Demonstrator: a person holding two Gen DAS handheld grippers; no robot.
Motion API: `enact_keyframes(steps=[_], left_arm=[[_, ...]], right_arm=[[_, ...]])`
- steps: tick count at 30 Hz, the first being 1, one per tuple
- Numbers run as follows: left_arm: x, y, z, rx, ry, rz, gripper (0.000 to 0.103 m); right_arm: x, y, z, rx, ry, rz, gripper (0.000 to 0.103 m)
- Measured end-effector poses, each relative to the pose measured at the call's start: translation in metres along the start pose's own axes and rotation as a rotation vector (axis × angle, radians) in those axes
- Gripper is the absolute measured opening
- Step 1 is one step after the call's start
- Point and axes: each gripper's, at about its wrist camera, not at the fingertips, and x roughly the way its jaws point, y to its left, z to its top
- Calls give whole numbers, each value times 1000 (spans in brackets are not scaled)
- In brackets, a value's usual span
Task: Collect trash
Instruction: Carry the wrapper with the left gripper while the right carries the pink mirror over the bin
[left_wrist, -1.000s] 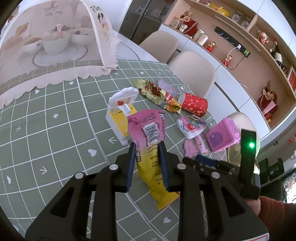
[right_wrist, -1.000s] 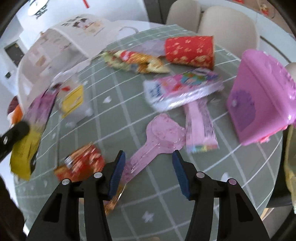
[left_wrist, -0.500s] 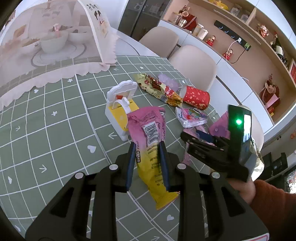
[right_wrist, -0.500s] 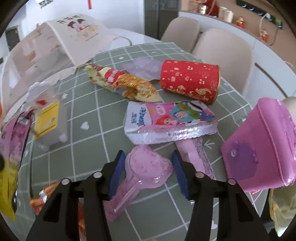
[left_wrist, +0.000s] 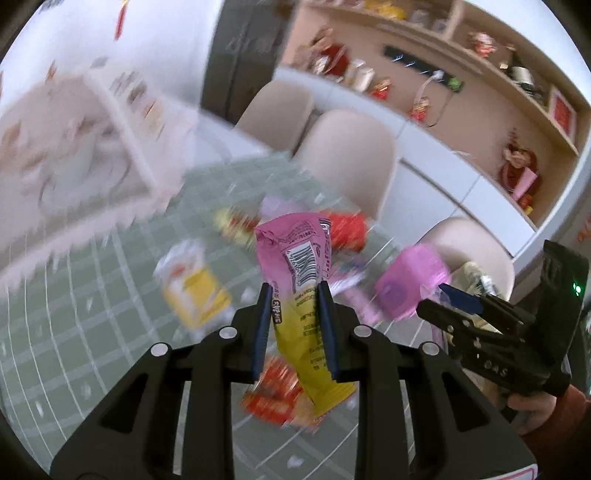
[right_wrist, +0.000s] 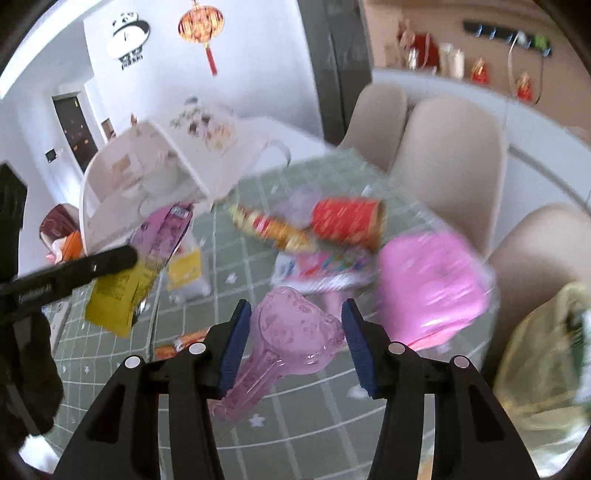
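The left gripper (left_wrist: 293, 325) is closed on a pink and yellow snack wrapper (left_wrist: 299, 291), its blue pads pinching the packet at the middle so the pink barcode end stands up above the fingers and the yellow end hangs below. The wrapper is lifted clear of the table (left_wrist: 92, 295), which wears a green checked cloth.

The right gripper (right_wrist: 295, 339) has its jaws set wide around a clear pink plastic spoon-shaped package (right_wrist: 288, 339); whether the pads touch it, or whether it is off the cloth, cannot be told through the blur.

Taking the pink box (right_wrist: 432, 288) as landmark: it sits just right of the spoon-shaped package, at the table's right edge. To its upper left lies a red paper cup (right_wrist: 347, 223) on its side, with a gold and red wrapper (right_wrist: 269, 229) beyond that. Between the cup and the box lies a colourful foil pouch (right_wrist: 325, 267). Far left of the box stands a white and yellow container (right_wrist: 184, 269). A yellowish translucent bag (right_wrist: 543, 354) hangs to the box's lower right.
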Motion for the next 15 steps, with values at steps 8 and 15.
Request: enact_keyframes(steps=[8, 15], left_arm=[[-5, -78, 62, 144, -155, -140, 23], [34, -168, 89, 237, -137, -354, 23]], right_arm=[[-73, -57, 29, 9, -143, -172, 48], [-135, -134, 22, 103, -185, -362, 48]])
